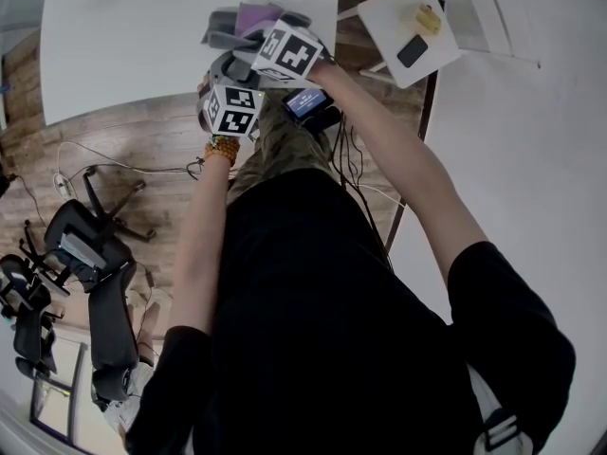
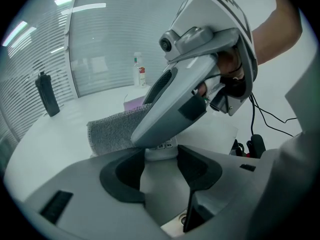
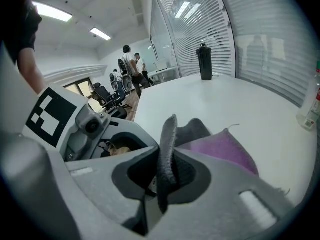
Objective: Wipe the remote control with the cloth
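A white remote control (image 2: 162,152) sits between the jaws of my left gripper (image 2: 161,168), whose dark pads press on both its sides. The right gripper (image 2: 148,137) reaches down over the remote's far end, above the white table (image 2: 75,119). It trails a grey cloth (image 2: 111,132) out to the left. In the right gripper view, the right gripper (image 3: 168,173) is shut on that cloth (image 3: 167,154), seen edge-on, with its purple side (image 3: 227,149) spread beyond. In the head view both grippers (image 1: 248,74) are close together at the table edge, with the cloth (image 1: 248,19) bunched beyond them.
A black bottle (image 2: 47,95) stands far back on the white table, with a small spray bottle (image 2: 140,70) further right. Cables (image 2: 257,143) hang at the table's near side. Office chairs (image 1: 90,254) stand on the wooden floor. A small white table (image 1: 408,27) is off to the right.
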Available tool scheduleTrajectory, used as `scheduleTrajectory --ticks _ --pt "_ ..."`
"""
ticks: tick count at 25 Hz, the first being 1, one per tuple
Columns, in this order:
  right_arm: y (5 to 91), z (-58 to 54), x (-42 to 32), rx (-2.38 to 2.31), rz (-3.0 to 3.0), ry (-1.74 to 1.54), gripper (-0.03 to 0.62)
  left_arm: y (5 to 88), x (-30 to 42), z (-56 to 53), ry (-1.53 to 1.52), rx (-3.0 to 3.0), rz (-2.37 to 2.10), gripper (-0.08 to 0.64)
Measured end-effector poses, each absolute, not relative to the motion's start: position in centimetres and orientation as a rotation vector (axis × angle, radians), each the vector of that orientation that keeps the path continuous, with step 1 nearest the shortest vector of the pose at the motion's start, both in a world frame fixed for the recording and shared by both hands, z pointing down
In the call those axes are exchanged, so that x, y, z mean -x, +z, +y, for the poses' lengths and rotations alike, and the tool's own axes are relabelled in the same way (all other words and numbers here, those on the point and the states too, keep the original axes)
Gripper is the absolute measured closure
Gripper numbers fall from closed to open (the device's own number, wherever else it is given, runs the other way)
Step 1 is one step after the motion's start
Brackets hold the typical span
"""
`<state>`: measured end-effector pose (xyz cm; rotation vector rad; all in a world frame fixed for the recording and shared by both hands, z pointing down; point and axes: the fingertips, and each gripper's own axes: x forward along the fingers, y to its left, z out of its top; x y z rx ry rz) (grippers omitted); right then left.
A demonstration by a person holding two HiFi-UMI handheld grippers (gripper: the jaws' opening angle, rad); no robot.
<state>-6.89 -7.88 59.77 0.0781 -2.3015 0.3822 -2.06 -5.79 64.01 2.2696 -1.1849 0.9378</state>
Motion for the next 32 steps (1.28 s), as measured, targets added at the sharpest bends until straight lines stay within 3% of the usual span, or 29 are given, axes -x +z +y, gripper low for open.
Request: scheduleTrajectory --ticks 4,9,12,20,32 --pt "59.5 -7.1 7.0 -0.051 -2.313 0.471 0.549 64.0 2.1 -5.8 0.942 -2.274 -1.188 0.347" --pt "54.3 -5.9 7.3 0.202 -2.468 0.954 0.546 63.9 2.2 -5.9 0.941 -2.271 -1.184 0.347" --pt "50.3 -7.7 6.5 0.237 -2.594 1.07 0.546 63.9 2.1 -5.9 0.94 -2.273 -1.18 0.347" --pt "47.7 -17.3 2.7 -0.168 -2.726 0.706 0.546 63.8 1.8 -6.0 0.942 -2.271 -1.18 0.347" --pt "52.1 -23.5 -0.6 -0.614 -2.574 0.336 0.545 63.8 1.9 -5.8 0.943 -2.275 -1.184 0.347"
